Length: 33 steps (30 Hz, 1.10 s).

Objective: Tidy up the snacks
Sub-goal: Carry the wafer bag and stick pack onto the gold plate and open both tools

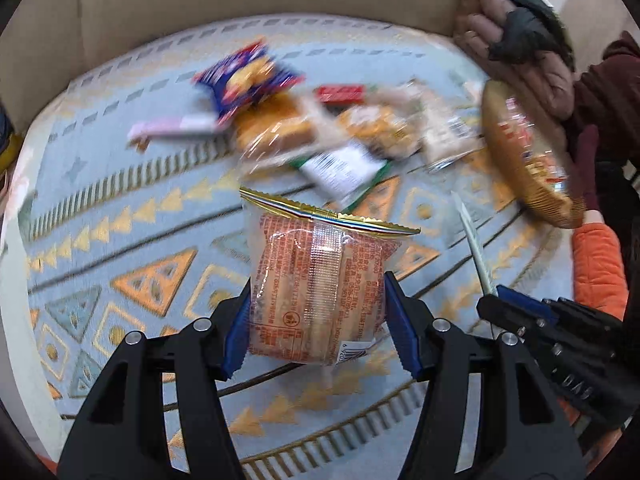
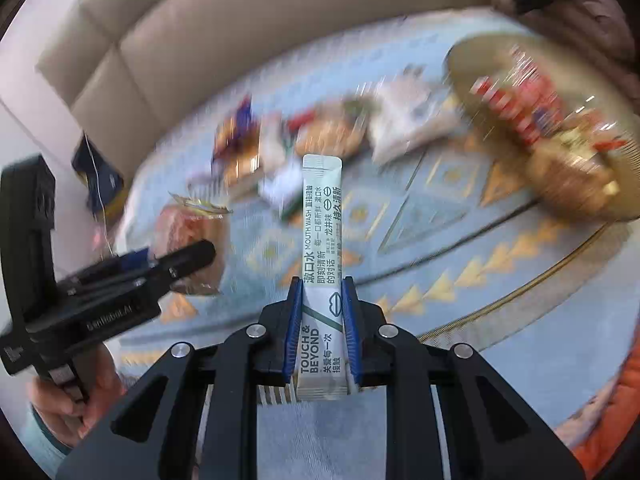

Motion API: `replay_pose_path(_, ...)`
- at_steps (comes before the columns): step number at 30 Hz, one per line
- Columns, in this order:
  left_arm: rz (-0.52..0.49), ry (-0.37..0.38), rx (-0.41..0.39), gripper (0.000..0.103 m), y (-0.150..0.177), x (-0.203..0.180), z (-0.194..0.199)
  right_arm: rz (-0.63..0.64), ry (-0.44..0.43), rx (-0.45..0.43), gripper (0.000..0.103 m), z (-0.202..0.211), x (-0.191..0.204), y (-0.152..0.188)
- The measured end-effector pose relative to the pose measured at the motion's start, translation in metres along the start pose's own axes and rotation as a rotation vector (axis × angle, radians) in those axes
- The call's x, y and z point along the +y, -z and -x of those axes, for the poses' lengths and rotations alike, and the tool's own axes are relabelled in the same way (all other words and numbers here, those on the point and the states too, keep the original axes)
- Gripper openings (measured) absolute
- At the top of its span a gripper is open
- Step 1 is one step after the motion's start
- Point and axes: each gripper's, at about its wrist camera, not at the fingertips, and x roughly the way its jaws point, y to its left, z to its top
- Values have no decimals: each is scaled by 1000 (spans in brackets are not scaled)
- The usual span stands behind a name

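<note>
Left tongs clamped on clear-wrapped orange bread packet; right tongs clamped on pale green mouthwash sachet.

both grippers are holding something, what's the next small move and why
Probably carry the right gripper toward the gold tray and let the sachet go there. It is clamped and lifted clear, the tray already holds snacks, and the left gripper is busy with its own packet.

gold plates: 1 | held cake packets: 1 | mouthwash sachets: 1 | tools: 2
</note>
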Motion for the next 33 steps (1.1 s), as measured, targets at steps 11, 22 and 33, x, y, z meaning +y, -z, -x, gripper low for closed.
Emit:
replay_pose_path(11, -159, 233, -102, 60, -101, -133, 29, -199, 97, -254, 19, 107, -99, -84)
replay_pose_path(22, -238, 289, -54, 84, -164, -232, -32, -389, 157, -231, 29, 96, -192, -121)
replay_pose_path(33, -139, 224, -41, 86, -123, -133, -6, -278, 77, -111, 42, 80, -109, -71)
